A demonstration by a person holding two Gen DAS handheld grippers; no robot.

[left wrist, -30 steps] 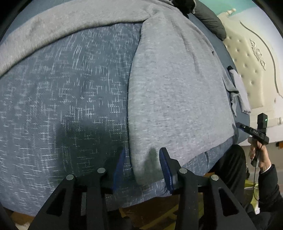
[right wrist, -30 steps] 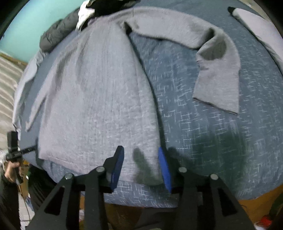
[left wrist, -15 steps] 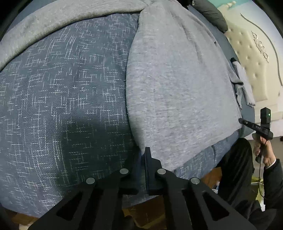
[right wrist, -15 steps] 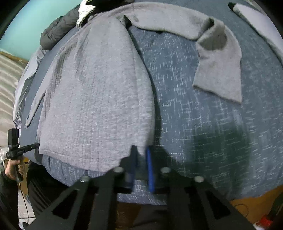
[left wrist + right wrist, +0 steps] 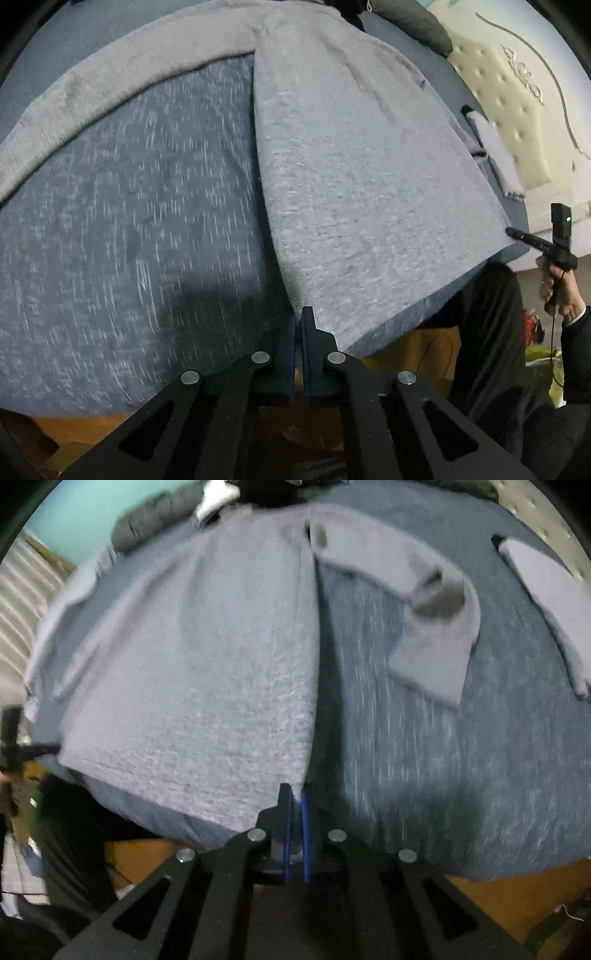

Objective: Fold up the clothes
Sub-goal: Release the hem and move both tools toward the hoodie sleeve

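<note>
Both tongs have lifted slightly since closing: left gripper and right gripper each pinch a bottom corner of the grey sweater, spread on the bed.

Bare bedspread lies open between the sweater body and its bent sleeve; a folded garment blocks the far right.
</note>
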